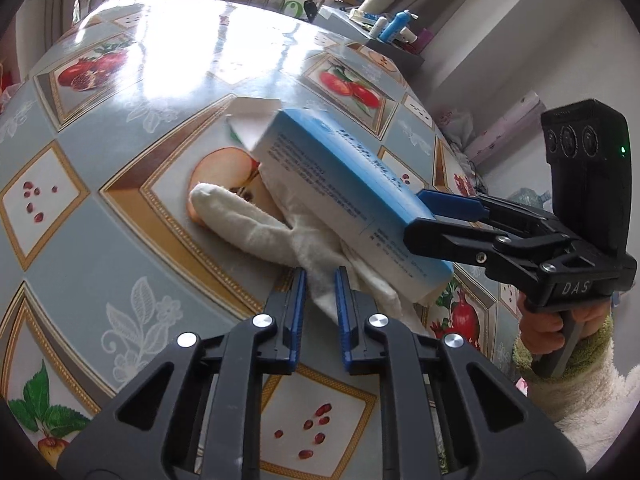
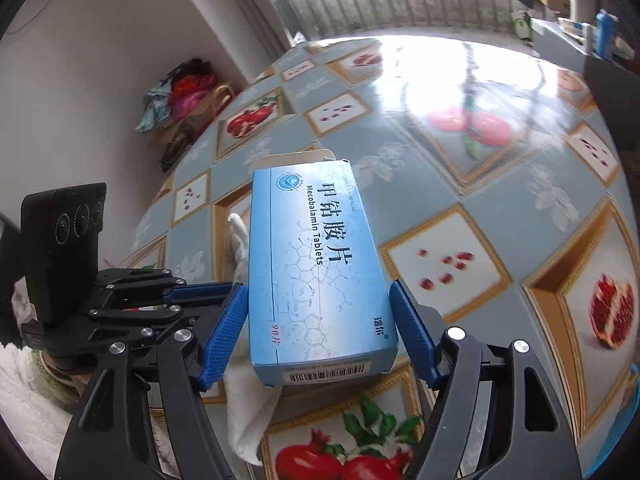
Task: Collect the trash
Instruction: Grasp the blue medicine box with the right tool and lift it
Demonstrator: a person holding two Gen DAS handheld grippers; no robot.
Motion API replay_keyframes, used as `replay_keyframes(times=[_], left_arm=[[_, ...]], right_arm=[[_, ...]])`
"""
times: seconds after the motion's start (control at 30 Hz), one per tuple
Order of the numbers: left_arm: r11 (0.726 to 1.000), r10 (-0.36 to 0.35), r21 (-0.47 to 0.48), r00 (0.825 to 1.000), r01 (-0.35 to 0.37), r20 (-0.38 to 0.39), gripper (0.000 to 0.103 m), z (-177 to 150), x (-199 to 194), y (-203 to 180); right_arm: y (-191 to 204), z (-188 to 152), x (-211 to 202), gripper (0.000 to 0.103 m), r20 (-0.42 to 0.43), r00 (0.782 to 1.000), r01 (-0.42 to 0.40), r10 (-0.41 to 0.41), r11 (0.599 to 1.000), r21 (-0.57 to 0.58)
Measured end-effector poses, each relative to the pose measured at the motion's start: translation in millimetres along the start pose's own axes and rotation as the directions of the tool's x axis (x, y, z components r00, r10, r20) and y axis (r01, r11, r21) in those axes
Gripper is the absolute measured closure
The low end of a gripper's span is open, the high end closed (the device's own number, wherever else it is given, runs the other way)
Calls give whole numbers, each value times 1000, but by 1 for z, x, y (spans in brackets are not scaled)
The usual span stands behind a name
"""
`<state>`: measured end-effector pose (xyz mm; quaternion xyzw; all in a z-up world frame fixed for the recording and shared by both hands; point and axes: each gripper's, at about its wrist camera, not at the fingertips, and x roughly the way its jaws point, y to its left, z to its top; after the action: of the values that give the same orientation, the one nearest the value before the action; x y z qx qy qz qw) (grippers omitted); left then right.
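The right gripper clamps the blue box above the table; the left gripper pinches the white cloth lying under the box.

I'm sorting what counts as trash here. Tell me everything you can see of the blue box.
The blue box is a flat cardboard medicine carton, blue on its face, white on its sides, printed "Mecobalamin Tablets" with a barcode on its near end. Its far flap stands open. It is tilted, near end raised, held between the pads of the right gripper, and lies over a white cloth on the table.
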<state>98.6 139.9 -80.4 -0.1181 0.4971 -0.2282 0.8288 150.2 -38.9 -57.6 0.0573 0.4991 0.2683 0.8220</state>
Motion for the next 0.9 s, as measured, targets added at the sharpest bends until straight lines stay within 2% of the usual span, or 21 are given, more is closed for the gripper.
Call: replay_keyframes(times=[0.3,0.73,0.83,0.9], left_arm=[[999,33,30,999,-33,-12,90,3,7,-10],[995,-38,88,998,42,-50,90,5,29,-48],[994,-38,104,998,43,-46,90,6,31,-55],[993,-32,111,999,37,-42,90,7,31,-56]], right_arm=[[-38,-39,-43,33,44,987,148,-156,977,152],[-27,-87,-65,33,24,984,168,-178,961,219],[-27,-97,-72,33,23,976,205,-216,951,230],[-30,-102,-78,33,24,962,257,-270,935,245]])
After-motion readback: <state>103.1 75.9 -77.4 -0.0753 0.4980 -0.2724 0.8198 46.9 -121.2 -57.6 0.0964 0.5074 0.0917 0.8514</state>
